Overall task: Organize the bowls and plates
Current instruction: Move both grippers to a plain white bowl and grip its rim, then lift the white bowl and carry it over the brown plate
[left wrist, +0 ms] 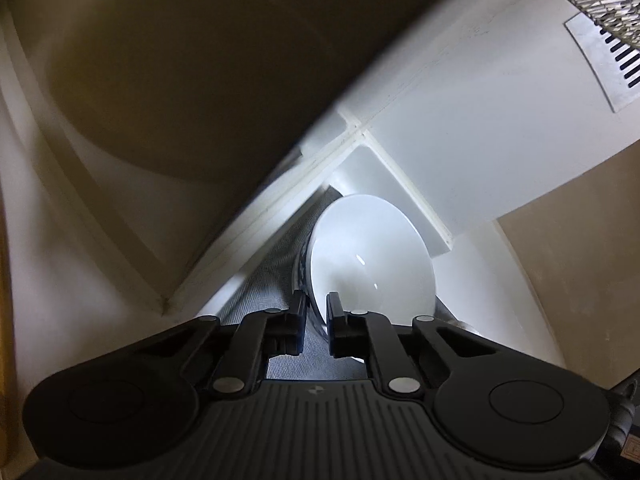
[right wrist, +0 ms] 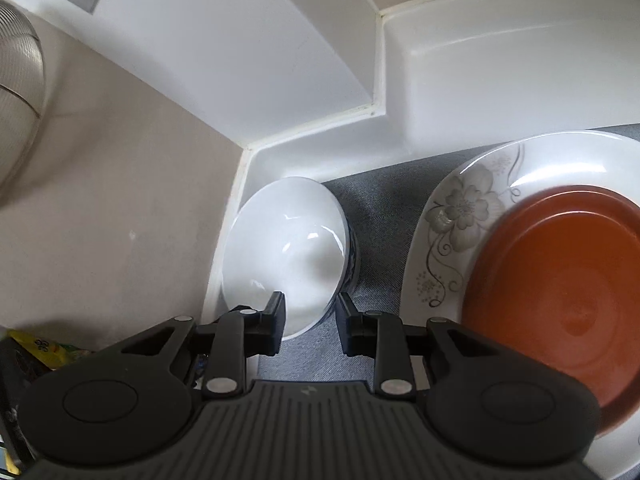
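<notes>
The left gripper (left wrist: pixel 317 308) pinches the rim of the white bowl (left wrist: pixel 372 256) in narrow jaws. The right gripper (right wrist: pixel 310 308) is half open around the same rim, in the corner. Squeeze gently and lift straight up, away from the orange plate (right wrist: pixel 560 304).

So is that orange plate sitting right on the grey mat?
No, the orange plate rests on top of the flowered white plate, which lies on the grey mat.
</notes>
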A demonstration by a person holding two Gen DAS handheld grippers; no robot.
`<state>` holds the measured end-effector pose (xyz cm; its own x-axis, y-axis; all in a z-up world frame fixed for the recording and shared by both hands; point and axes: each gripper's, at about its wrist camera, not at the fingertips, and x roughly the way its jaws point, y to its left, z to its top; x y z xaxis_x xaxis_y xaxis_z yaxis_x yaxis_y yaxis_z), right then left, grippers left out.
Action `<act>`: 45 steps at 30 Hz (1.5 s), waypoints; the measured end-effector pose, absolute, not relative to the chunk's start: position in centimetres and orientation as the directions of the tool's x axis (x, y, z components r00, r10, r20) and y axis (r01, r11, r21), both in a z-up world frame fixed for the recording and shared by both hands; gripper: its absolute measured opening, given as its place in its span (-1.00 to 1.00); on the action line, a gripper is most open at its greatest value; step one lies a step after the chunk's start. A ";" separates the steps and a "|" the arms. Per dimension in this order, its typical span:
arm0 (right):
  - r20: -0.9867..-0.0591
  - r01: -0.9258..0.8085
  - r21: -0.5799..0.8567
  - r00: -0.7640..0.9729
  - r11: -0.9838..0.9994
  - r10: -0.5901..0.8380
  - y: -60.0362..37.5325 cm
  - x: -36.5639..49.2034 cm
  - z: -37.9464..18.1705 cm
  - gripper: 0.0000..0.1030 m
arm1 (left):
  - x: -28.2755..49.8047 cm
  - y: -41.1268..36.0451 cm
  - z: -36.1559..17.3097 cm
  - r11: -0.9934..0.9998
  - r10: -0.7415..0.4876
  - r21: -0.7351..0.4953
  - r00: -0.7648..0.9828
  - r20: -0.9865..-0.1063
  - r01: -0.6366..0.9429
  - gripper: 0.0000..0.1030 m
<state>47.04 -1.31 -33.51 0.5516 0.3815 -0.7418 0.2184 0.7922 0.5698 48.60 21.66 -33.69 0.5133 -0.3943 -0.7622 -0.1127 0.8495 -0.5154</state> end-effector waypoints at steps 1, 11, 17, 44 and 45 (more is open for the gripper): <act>-0.754 0.224 0.557 0.540 0.800 0.373 -1.2 47.3 -33.7 -0.49 | 48.7 21.4 -33.6 0.859 -0.380 -0.499 0.516 -0.767 -0.110 -0.80; -0.797 0.164 0.503 0.468 0.849 0.382 -0.4 46.1 -32.7 -0.73 | 47.9 21.7 -33.7 0.871 -0.397 -0.482 0.447 -0.802 -0.093 -0.83; -0.795 0.141 0.549 0.393 0.824 0.462 1.1 41.9 -32.7 -0.99 | 45.5 23.5 -33.1 0.887 -0.421 -0.462 0.380 -0.823 -0.019 -0.83; -0.837 0.176 0.469 0.401 0.866 0.372 0.4 44.3 -34.1 -0.78 | 45.4 26.4 -33.6 0.894 -0.434 -0.447 0.322 -0.842 0.036 -0.78; -0.840 0.183 0.469 0.395 0.864 0.372 0.4 44.5 -34.3 -0.78 | 45.9 26.3 -33.9 0.893 -0.434 -0.448 0.309 -0.846 0.028 -0.78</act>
